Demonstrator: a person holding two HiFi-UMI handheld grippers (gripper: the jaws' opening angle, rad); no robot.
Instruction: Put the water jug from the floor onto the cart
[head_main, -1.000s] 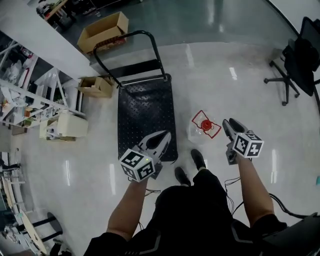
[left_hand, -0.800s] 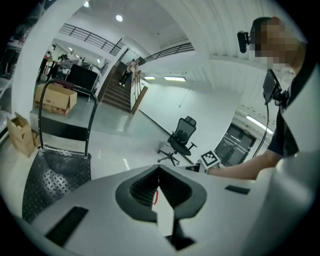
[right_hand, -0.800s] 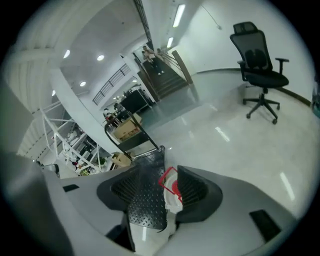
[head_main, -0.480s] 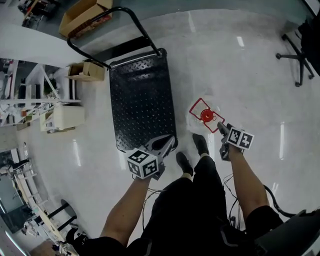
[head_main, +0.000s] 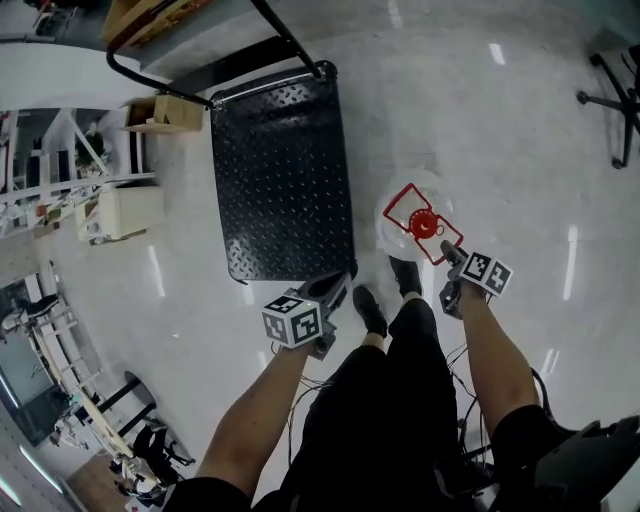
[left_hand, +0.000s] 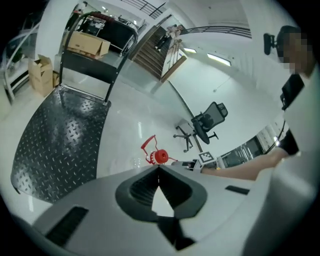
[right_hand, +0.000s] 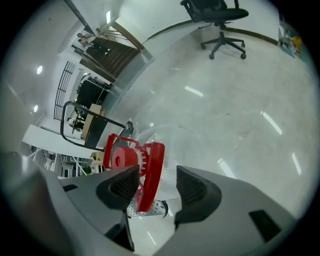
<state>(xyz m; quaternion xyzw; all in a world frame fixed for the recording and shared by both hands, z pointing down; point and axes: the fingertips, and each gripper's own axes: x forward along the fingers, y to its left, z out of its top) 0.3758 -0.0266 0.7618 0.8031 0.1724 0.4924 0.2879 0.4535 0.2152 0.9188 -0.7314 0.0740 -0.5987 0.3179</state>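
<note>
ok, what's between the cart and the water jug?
Nothing but bare floor: the head view shows a shiny strip between the cart and the water jug. The person's shoes stand nearer the person, outside that gap.

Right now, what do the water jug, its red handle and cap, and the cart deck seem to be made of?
The water jug is probably clear, glossy plastic; the floor shows through it. Its handle and cap look like red moulded plastic, smooth, with ribs. The cart deck seems to be dark metal plate with a raised tread pattern, semi-matte; plastic is possible too.
</note>
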